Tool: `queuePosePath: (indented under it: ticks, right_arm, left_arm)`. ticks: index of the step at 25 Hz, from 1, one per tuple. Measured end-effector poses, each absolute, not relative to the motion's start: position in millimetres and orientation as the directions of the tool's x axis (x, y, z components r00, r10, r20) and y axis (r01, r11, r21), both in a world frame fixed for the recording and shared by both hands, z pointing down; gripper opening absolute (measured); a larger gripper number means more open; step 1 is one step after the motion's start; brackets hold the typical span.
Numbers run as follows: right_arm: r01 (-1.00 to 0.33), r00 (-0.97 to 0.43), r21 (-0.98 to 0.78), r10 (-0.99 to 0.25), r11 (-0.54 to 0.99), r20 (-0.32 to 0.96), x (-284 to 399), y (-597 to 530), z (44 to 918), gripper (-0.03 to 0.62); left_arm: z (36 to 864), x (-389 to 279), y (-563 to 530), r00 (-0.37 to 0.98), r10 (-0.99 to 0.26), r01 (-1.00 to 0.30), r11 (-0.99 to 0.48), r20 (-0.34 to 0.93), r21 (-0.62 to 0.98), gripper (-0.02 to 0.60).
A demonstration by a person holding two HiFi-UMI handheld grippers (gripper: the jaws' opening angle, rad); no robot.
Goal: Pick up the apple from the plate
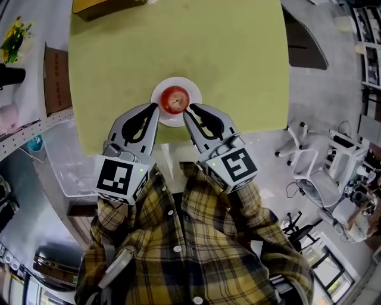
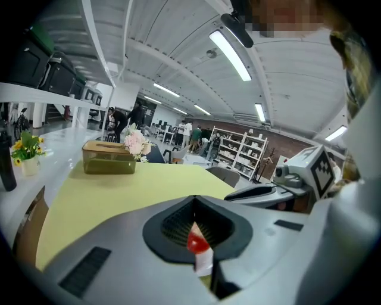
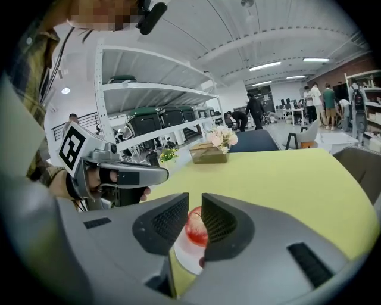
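Observation:
A red apple (image 1: 174, 99) sits on a small white plate (image 1: 191, 88) close to the near edge of the yellow-green table (image 1: 178, 41). My left gripper (image 1: 153, 107) hangs just short of the plate's left side with its jaws shut and empty. My right gripper (image 1: 187, 110) is at the plate's right side, its jaws a narrow gap apart with nothing between them. In the left gripper view the apple (image 2: 195, 241) and plate (image 2: 203, 262) show below the closed tips (image 2: 193, 199). In the right gripper view the apple (image 3: 196, 229) shows through the gap (image 3: 194, 199), above the plate (image 3: 186, 259).
A brown tissue box (image 1: 101, 7) with pink flowers (image 2: 136, 143) beside it stands at the table's far side. A cardboard box (image 1: 56, 80) and a clear plastic bin (image 1: 65, 161) lie left of the table. White chair bases (image 1: 303, 161) stand to the right.

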State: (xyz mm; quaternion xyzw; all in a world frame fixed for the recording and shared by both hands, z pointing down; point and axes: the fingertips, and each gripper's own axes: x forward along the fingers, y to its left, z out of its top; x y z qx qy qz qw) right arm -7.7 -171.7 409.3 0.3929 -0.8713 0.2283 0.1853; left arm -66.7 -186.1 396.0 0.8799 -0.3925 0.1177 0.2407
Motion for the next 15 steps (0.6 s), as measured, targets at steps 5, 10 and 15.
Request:
queuePosePath:
  ticks: [5, 10, 15]
  right_arm:
    - [-0.749, -0.644, -0.278, -0.564, 0.601, 0.516, -11, -168, 424, 0.141]
    - [-0.719, -0.672, -0.288, -0.528, 0.633, 0.519, -16, -162, 437, 0.266]
    - [-0.707, -0.665, -0.255, -0.499, 0.659, 0.555, -20, -163, 456, 0.345]
  left_arm:
    - [411, -68, -182, 0.661, -0.619, -0.750, -0.562, 0.423, 0.349, 0.006]
    - [420, -65, -172, 0.658, -0.609, -0.753, -0.549, 0.442, 0.364, 0.006]
    - [432, -70, -171, 0.641, -0.611, -0.767, -0.527, 0.465, 0.365, 0.006]
